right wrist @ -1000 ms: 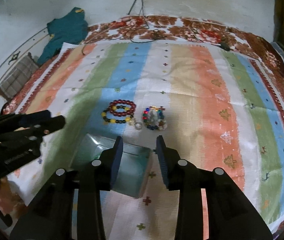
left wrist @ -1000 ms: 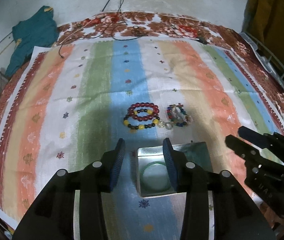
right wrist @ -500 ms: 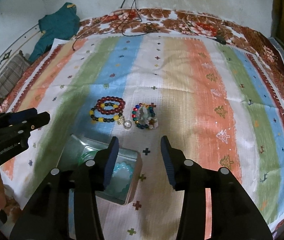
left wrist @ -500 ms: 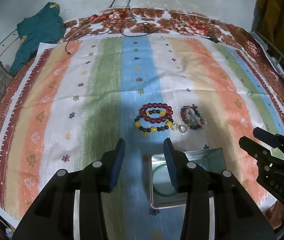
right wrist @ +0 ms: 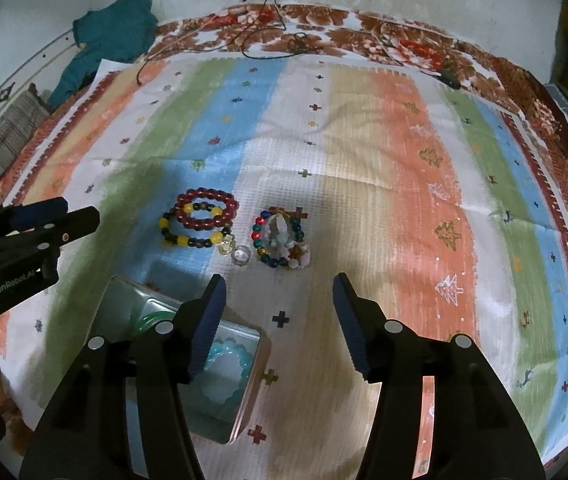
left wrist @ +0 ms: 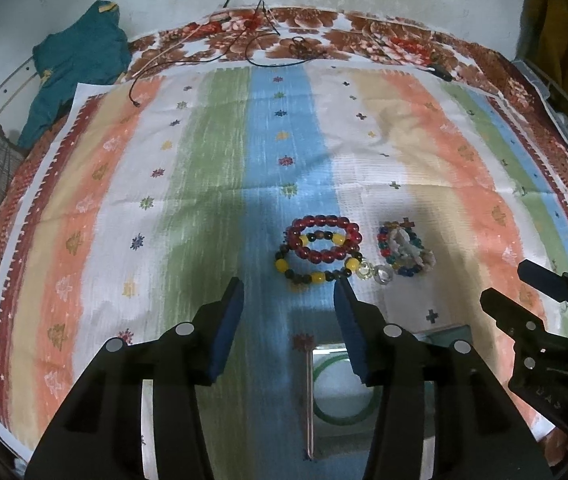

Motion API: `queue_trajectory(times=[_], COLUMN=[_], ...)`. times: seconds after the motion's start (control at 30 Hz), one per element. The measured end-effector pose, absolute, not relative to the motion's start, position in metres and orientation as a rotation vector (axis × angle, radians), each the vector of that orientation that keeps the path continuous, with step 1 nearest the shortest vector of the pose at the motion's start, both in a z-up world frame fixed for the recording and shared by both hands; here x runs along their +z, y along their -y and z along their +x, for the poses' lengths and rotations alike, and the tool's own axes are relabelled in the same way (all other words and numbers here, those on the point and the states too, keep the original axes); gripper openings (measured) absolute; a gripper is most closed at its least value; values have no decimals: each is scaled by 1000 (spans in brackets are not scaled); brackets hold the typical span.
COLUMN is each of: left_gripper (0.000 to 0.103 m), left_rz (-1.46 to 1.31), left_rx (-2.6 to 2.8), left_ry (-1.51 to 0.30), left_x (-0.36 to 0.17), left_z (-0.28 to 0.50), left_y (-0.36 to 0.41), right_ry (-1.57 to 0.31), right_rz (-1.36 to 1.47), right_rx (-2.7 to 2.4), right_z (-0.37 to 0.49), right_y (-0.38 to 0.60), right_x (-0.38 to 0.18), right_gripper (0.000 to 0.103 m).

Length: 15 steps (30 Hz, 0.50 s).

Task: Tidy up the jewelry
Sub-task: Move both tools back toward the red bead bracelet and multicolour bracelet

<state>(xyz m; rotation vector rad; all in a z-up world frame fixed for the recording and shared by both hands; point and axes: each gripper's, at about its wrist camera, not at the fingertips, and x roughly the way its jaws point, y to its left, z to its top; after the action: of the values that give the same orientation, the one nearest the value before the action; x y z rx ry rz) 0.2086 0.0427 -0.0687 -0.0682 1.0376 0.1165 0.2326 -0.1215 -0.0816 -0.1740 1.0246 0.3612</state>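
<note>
Jewelry half sorted: two bracelets lay in the tin, the rest waited on the bedspread.

The metal tin sat near, left of centre, holding a green bangle and a pale blue beaded bracelet. Just beyond it lay a dark red bead bracelet overlapping a black-and-yellow bead bracelet, two small clear rings beside them, and to their right a multicoloured bead bracelet heaped with pale pieces too tangled to tell apart. By my judgement those remained to be put away. The left tongs and right tongs hung spread wide and empty above the striped bedspread, neither touching anything. A teal garment and cables lay at the far edge.
</note>
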Motion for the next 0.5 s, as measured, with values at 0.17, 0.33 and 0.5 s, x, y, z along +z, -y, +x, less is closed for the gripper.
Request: queue_trajectory(times=[0.17, 0.33, 0.5], left_gripper=[50, 52, 52], left_rz=[-66, -73, -75], left_rx=[120, 123, 129], left_ry=[-1055, -1070, -1090], left_x=[-77, -84, -94], left_z=[220, 233, 243], left_y=[-45, -49, -53], right_ry=[-1027, -1038, -1059], right_rz=[-178, -182, -192], right_rx=[354, 346, 342], right_z=[242, 254, 265], right_y=[119, 117, 113], right_x=[-86, -95, -105], right_gripper=[56, 56, 56])
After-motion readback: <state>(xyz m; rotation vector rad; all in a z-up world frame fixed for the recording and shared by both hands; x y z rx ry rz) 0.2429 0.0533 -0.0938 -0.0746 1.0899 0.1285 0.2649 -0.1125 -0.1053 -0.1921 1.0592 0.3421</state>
